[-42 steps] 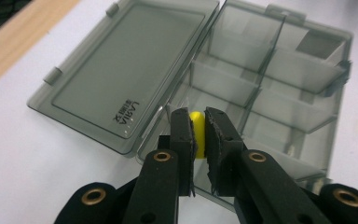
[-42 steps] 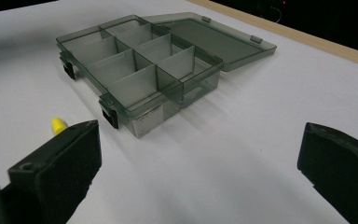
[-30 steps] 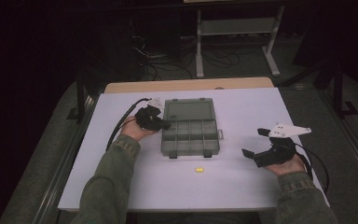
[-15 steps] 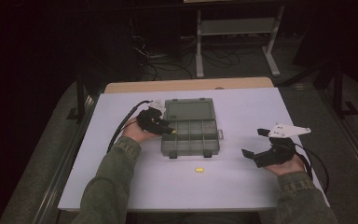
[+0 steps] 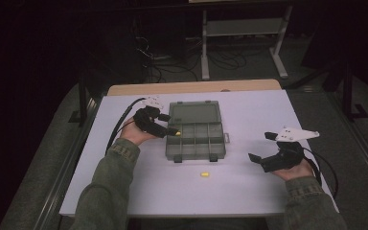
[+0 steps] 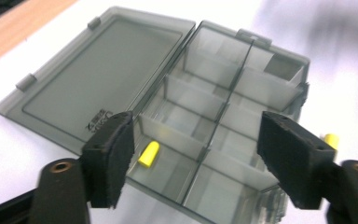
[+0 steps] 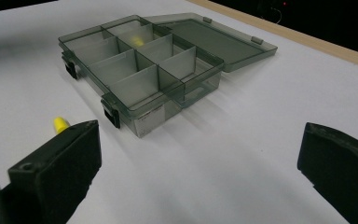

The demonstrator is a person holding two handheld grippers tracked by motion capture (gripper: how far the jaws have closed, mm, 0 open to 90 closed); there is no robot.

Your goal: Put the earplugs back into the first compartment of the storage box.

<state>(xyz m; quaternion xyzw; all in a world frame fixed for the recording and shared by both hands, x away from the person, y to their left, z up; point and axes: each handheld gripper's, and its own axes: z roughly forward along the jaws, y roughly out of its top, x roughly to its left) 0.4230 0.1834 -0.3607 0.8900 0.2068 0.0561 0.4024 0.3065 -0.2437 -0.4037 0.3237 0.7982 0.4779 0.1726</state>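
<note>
Smoke-grey clear plastic: a compartment box [image 5: 196,139] lying open near the middle of the white table [image 5: 249,115], hinged lid [image 5: 194,113] folded flat on the far side of the box, two latches on the near edge. Inside, thin dividers cutting the tray into a grid of small compartments.

Left of the box, just beside its left wall: the left gripper [image 5: 168,128], held in the person's left hand [image 5: 133,133], black cable looping away over the table. Jaws spread wide, gripping nothing. Seen in the left gripper view, between those jaws and lower down: a small yellow cylindrical piece [image 6: 148,153] lying inside the box, in the compartment at the corner closest to the left gripper, tilted against the bottom near the divider. Whether resting flat or still leaning, hard to tell.

On the bare table in front of the box, a little apart from its near edge: a second yellow piece [image 5: 204,174], lying on its side.

Right of the box, well apart from it: the right gripper [image 5: 262,147] in the person's right hand [image 5: 294,167], grey three-cornered plate on top, jaws wide apart and empty, pointed toward the box. Beyond the far edge of the white table top, a strip of bare wood.
</note>
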